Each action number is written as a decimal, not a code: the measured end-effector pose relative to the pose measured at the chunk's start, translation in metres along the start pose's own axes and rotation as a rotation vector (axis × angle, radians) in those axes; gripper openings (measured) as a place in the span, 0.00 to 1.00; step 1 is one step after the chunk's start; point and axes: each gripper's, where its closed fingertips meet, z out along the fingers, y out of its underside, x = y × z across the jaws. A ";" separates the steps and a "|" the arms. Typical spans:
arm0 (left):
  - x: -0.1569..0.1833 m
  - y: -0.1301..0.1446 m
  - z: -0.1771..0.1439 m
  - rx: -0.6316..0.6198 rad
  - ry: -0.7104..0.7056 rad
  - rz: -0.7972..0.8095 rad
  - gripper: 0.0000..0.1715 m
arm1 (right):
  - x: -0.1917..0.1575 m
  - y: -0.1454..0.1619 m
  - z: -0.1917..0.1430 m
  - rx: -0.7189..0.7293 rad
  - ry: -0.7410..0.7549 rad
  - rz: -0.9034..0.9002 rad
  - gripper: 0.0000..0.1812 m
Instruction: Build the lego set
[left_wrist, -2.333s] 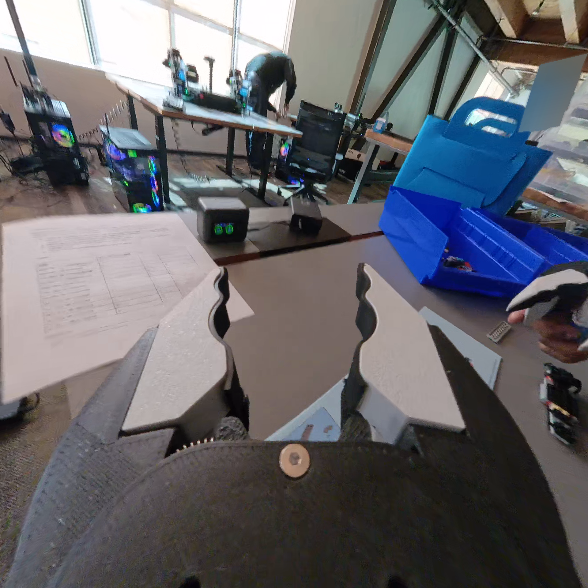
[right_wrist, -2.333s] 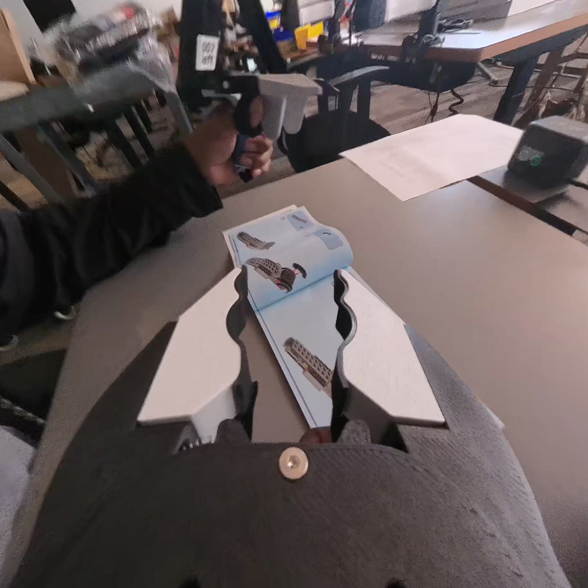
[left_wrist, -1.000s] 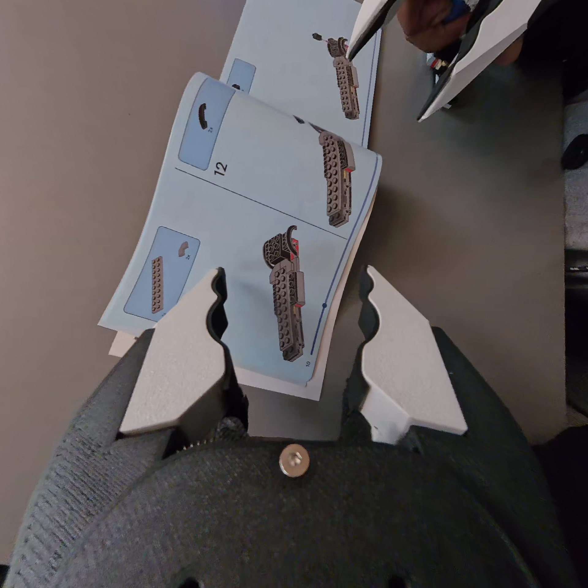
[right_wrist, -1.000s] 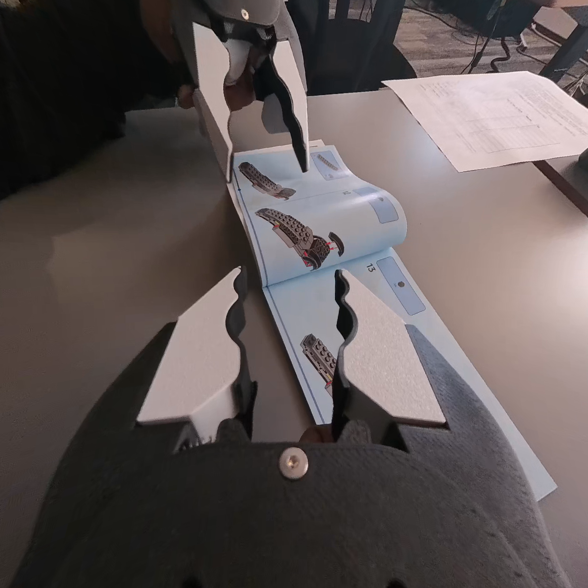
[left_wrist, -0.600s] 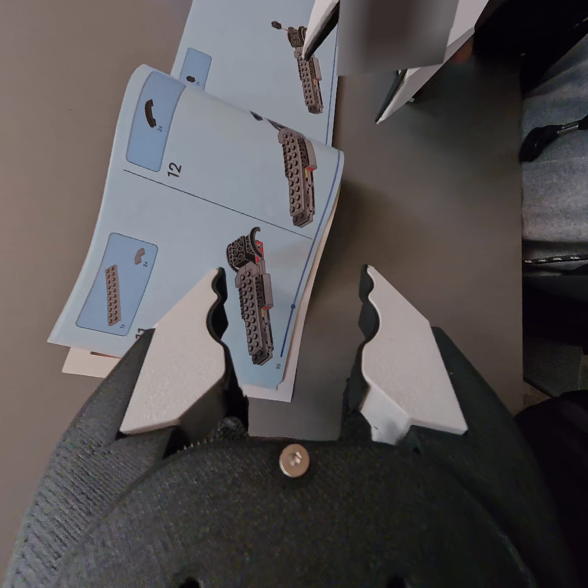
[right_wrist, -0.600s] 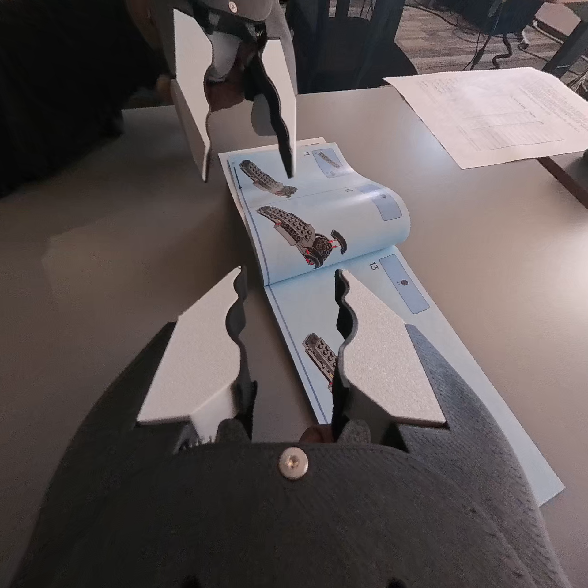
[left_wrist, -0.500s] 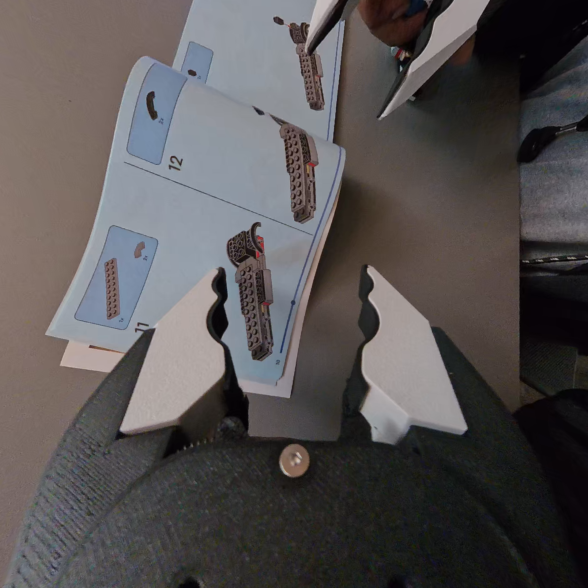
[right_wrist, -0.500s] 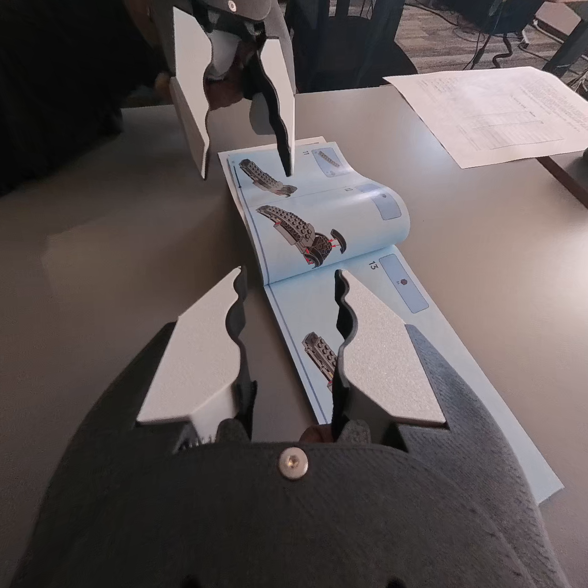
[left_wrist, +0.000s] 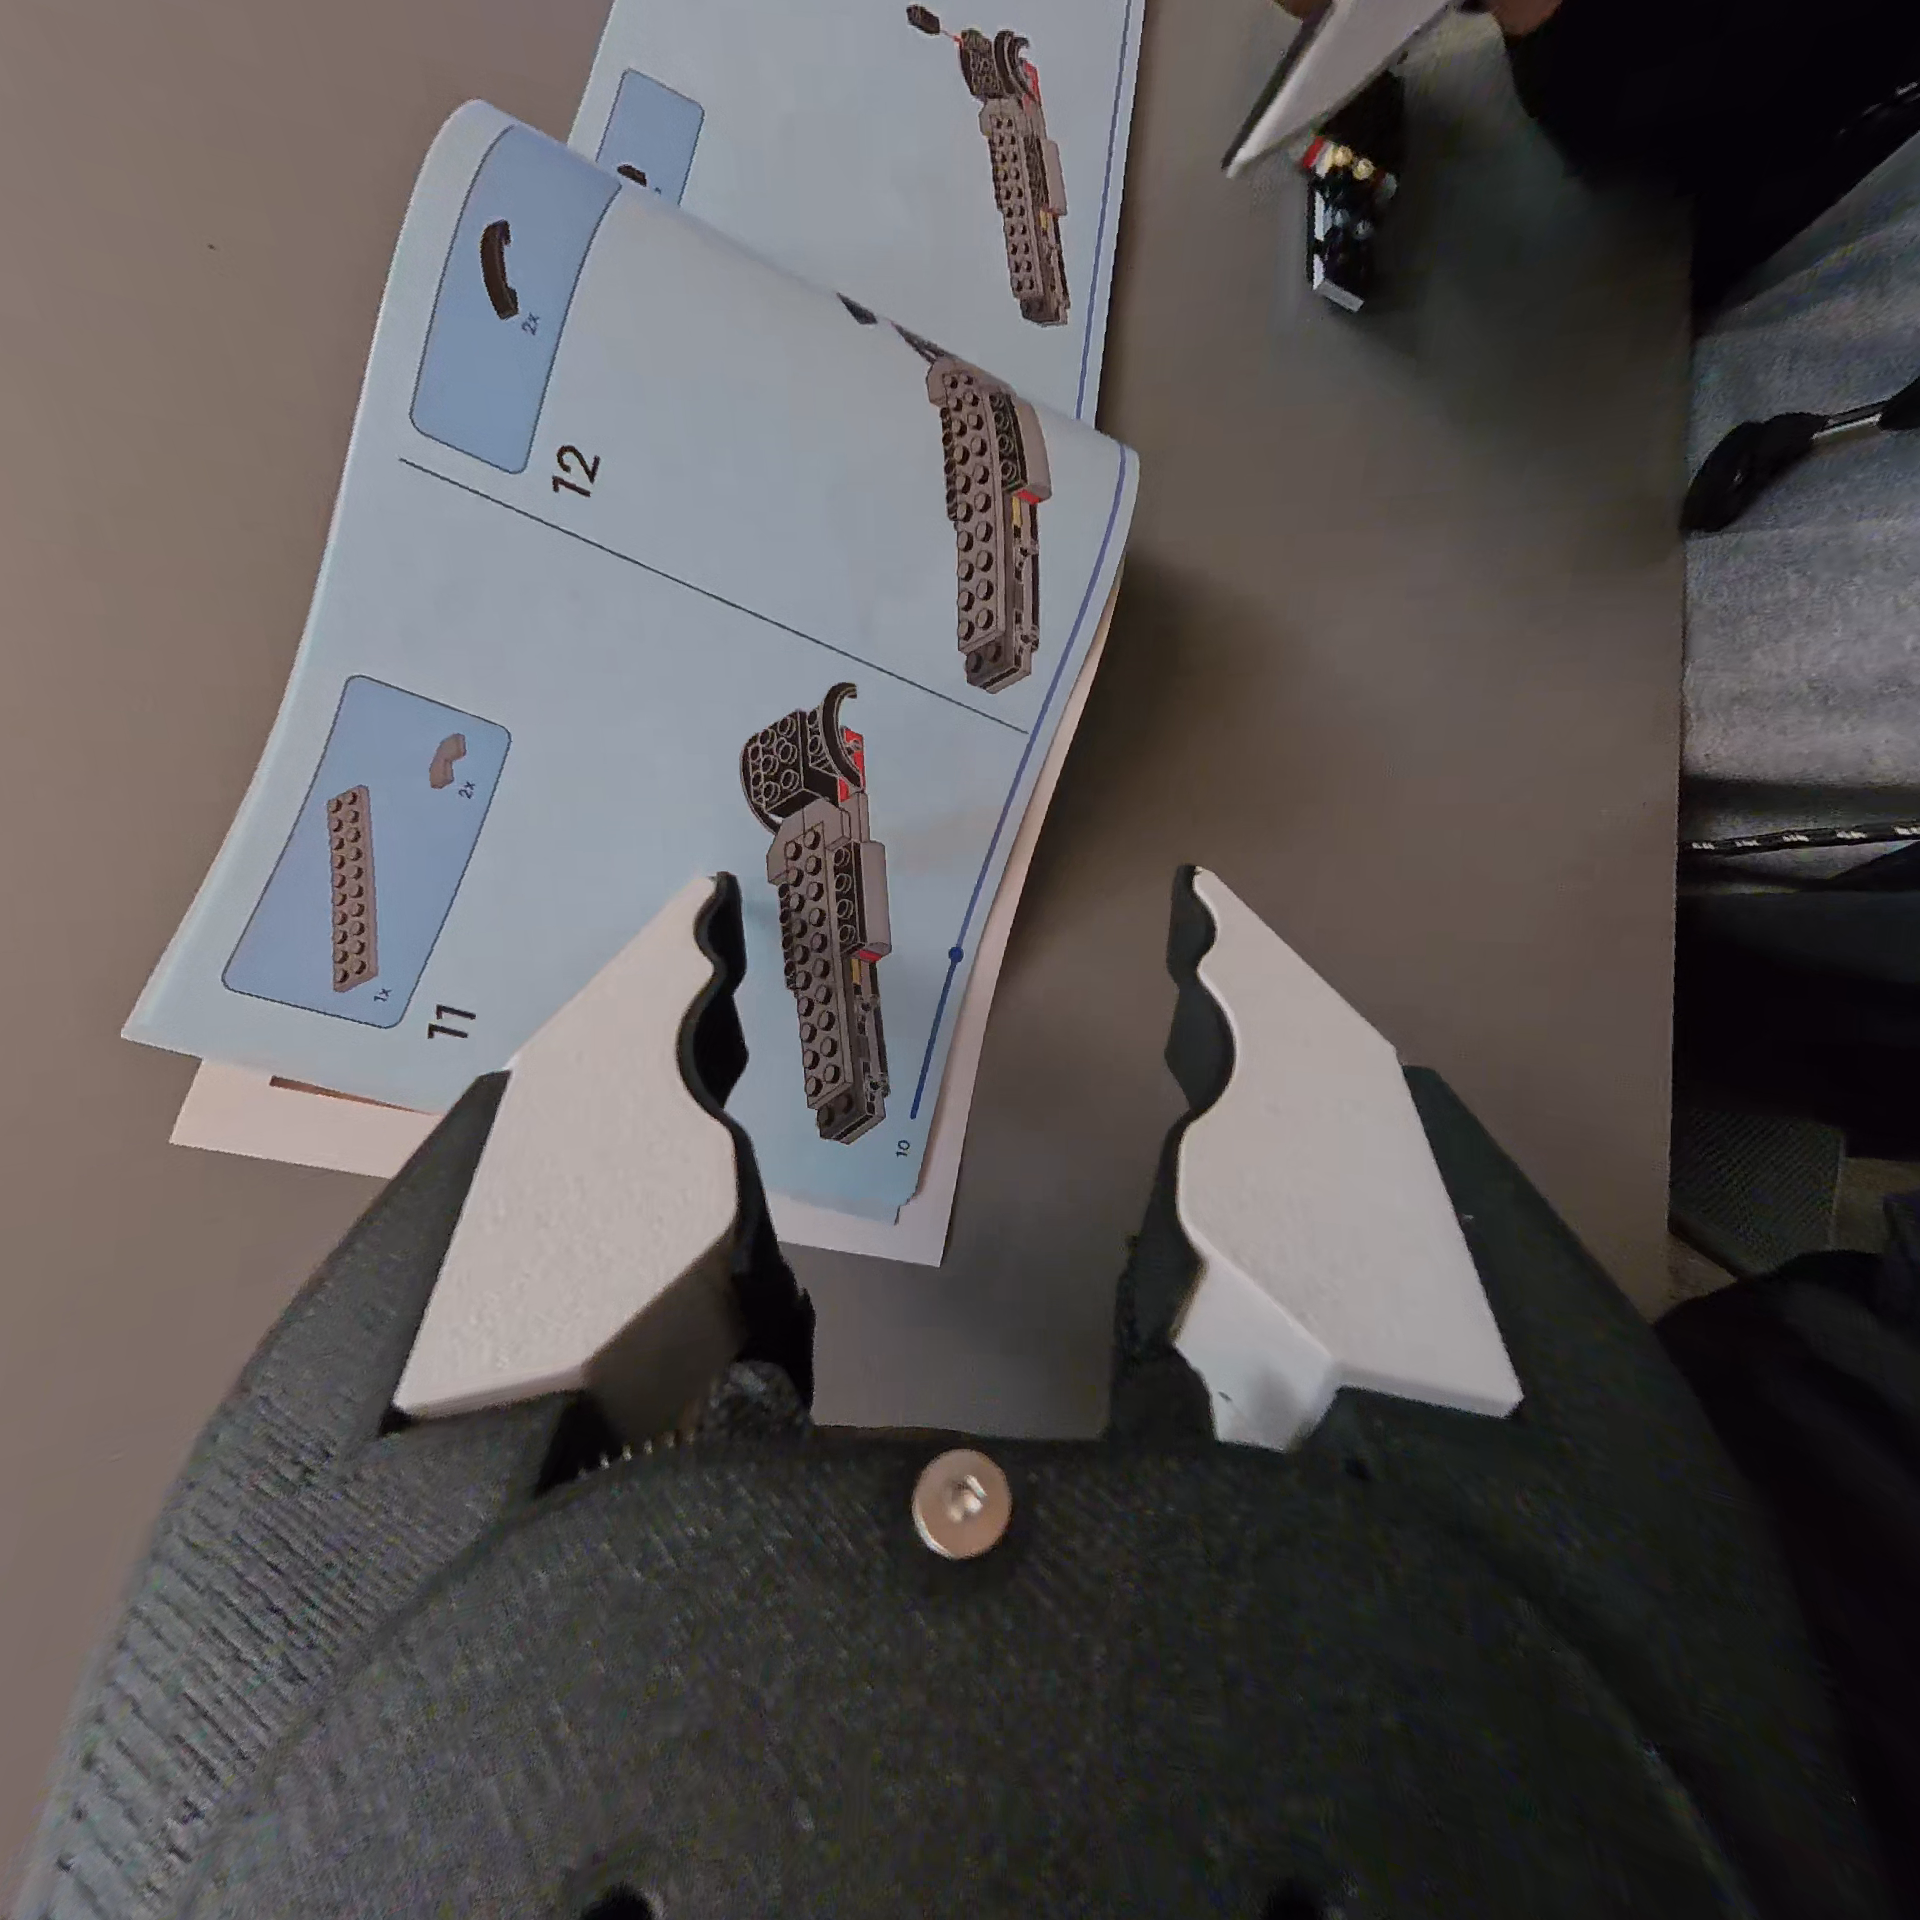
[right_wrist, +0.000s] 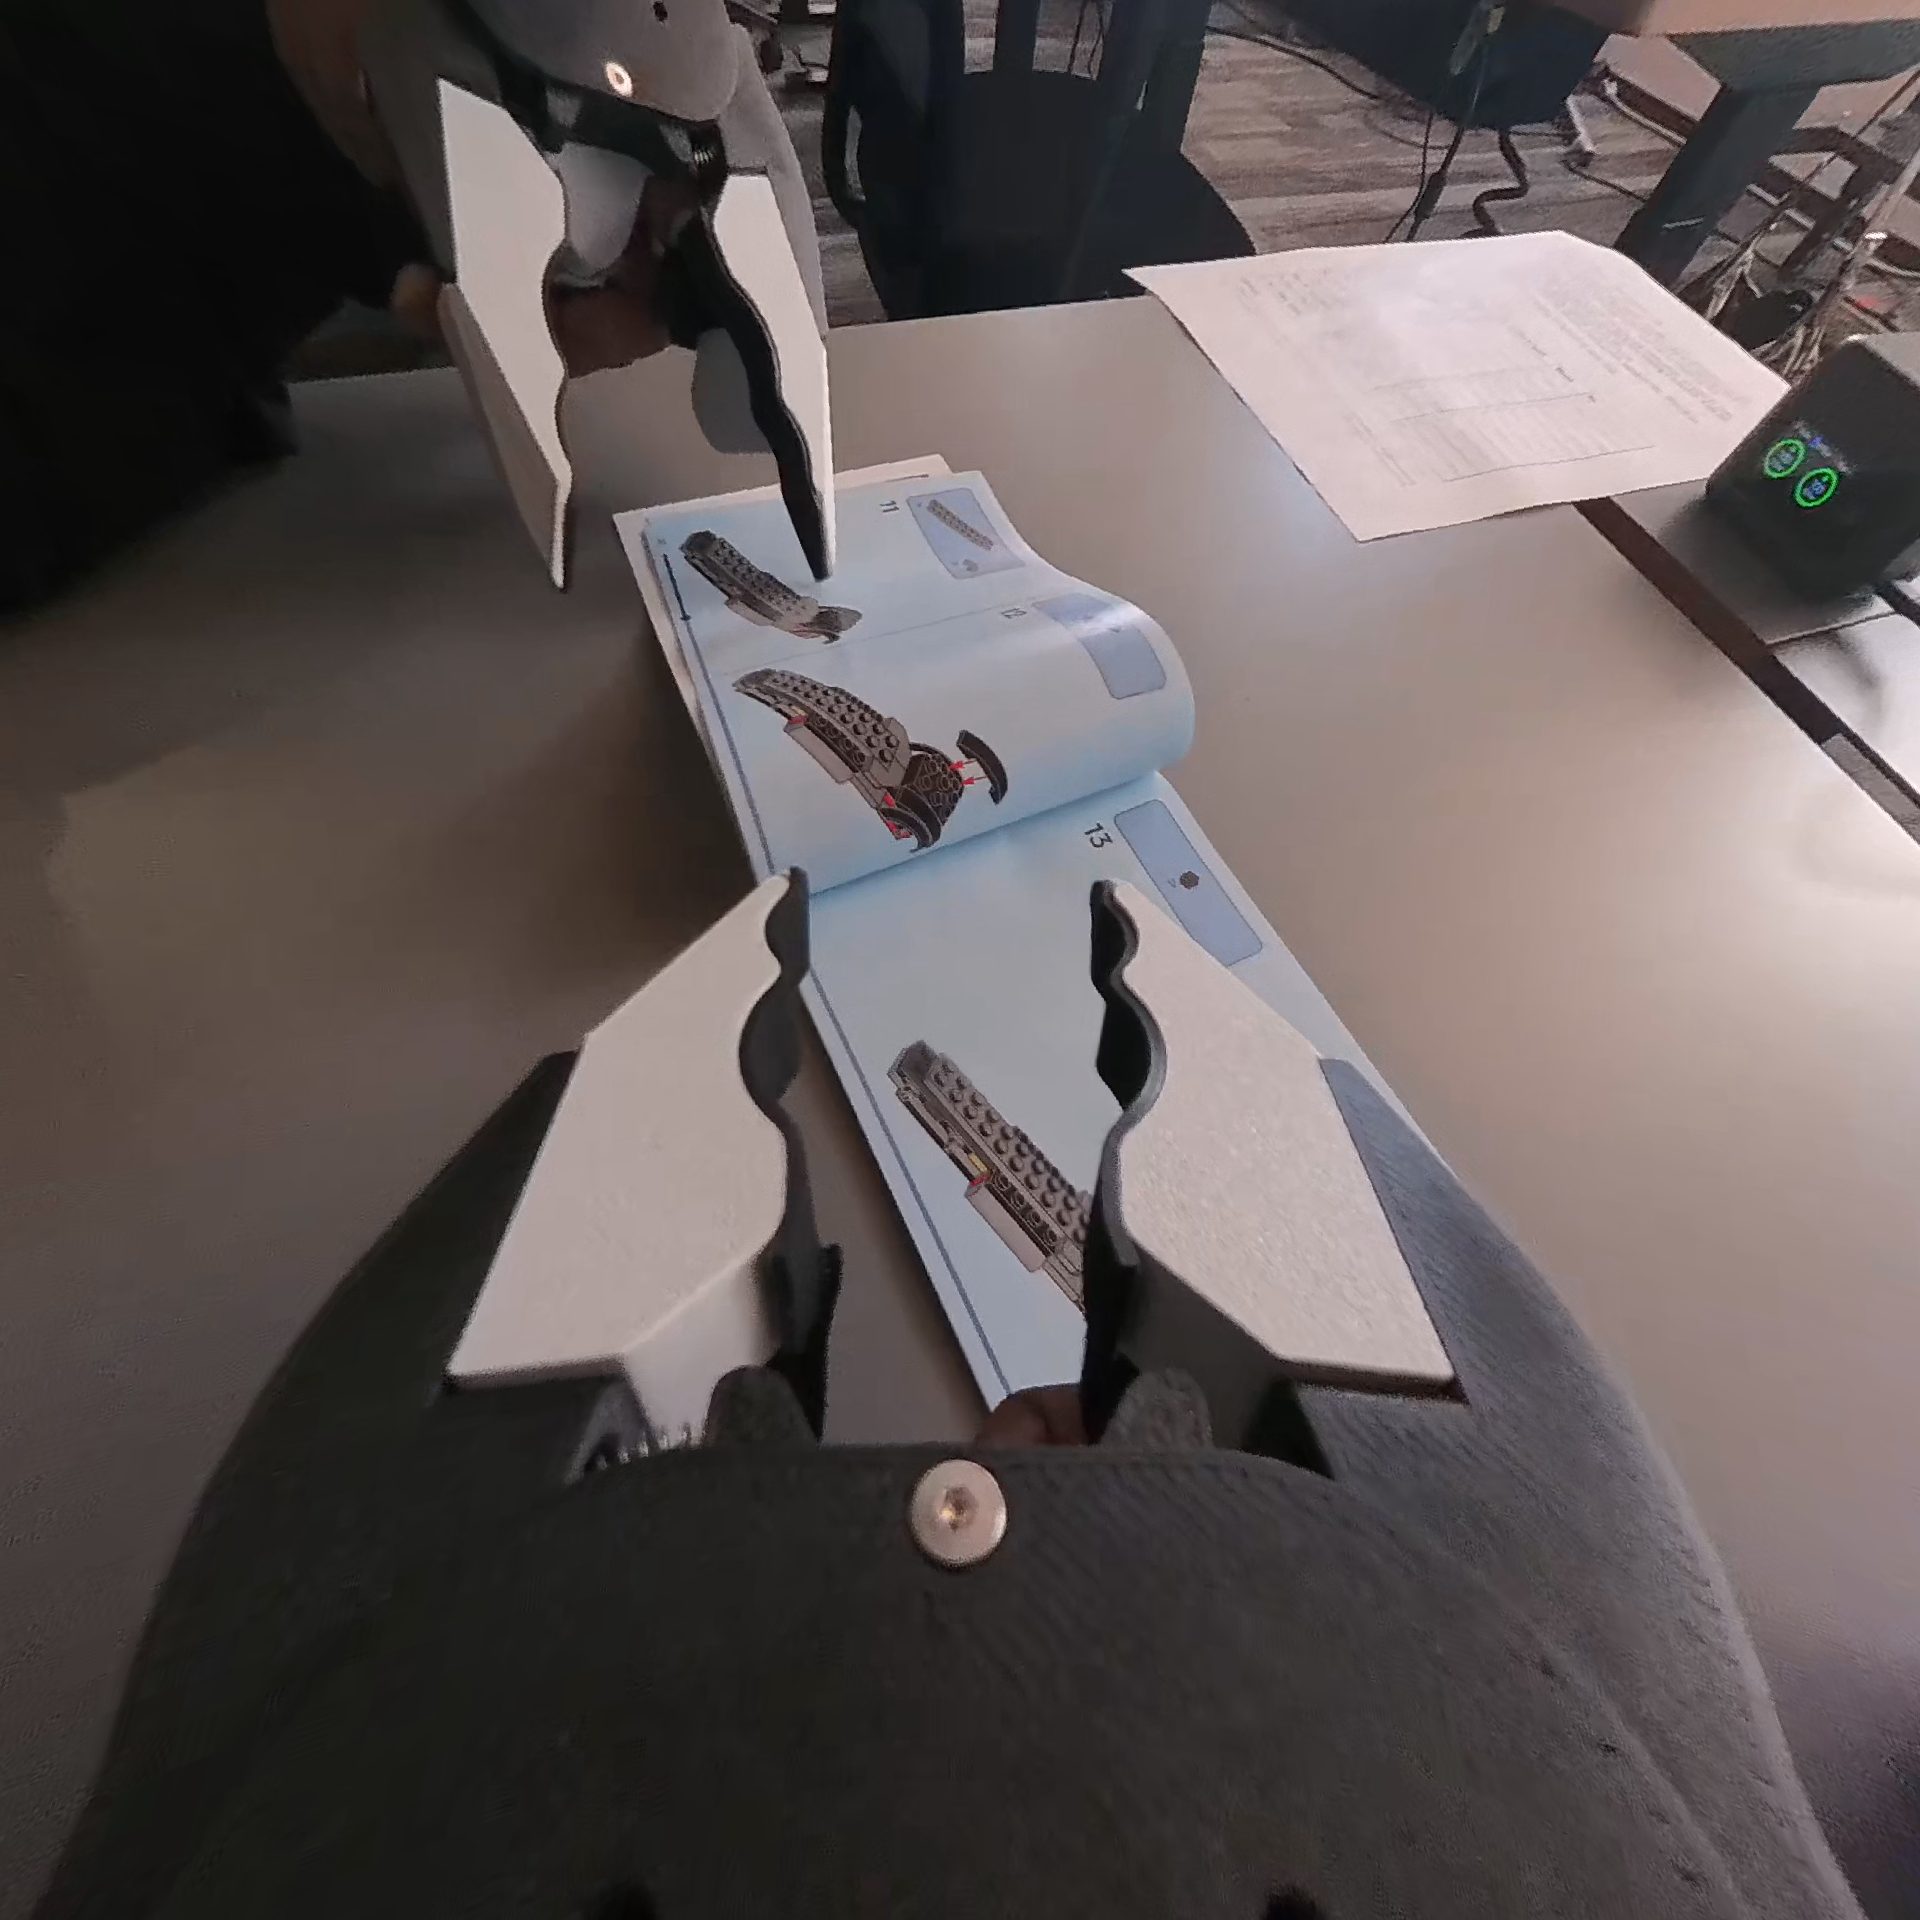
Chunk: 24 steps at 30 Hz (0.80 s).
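The open light-blue instruction booklet (left_wrist: 675, 623) lies on the grey table, its upper page curling up. My left gripper (left_wrist: 951, 883) is open and empty, hovering over the booklet's near right corner. A small dark lego build (left_wrist: 1340, 229) lies on the table beyond the booklet, under a finger of my right gripper (left_wrist: 1320, 94). In the right wrist view my right gripper (right_wrist: 951, 888) is open and empty, above the booklet (right_wrist: 935, 707). The left gripper (right_wrist: 691, 577) shows at the booklet's far end, one fingertip (right_wrist: 816, 551) just over the page.
A white printed sheet (right_wrist: 1455, 374) lies at the far right of the table. A black box with green lights (right_wrist: 1829, 478) stands beside it. A dark chair (right_wrist: 1018, 156) stands behind the table. The table edge (left_wrist: 1673, 623) and a grey seat (left_wrist: 1808, 520) lie to the right. There is about 15 centimetres between the tips of the two grippers.
The right gripper has drawn back toward the top right of the left wrist view, uncovering the small lego build. Both grippers stay open over the booklet. The black box has come into the right wrist view.
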 end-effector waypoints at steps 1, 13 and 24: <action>0.000 0.000 0.001 -0.003 0.002 0.000 0.47 | 0.002 0.001 -0.001 -0.003 0.004 0.001 0.32; 0.000 -0.001 0.005 -0.016 0.004 0.001 0.47 | 0.035 0.003 -0.025 0.021 0.074 0.081 0.31; 0.004 -0.006 0.014 -0.022 0.018 0.025 0.47 | 0.028 0.012 -0.018 -0.006 0.049 0.057 0.31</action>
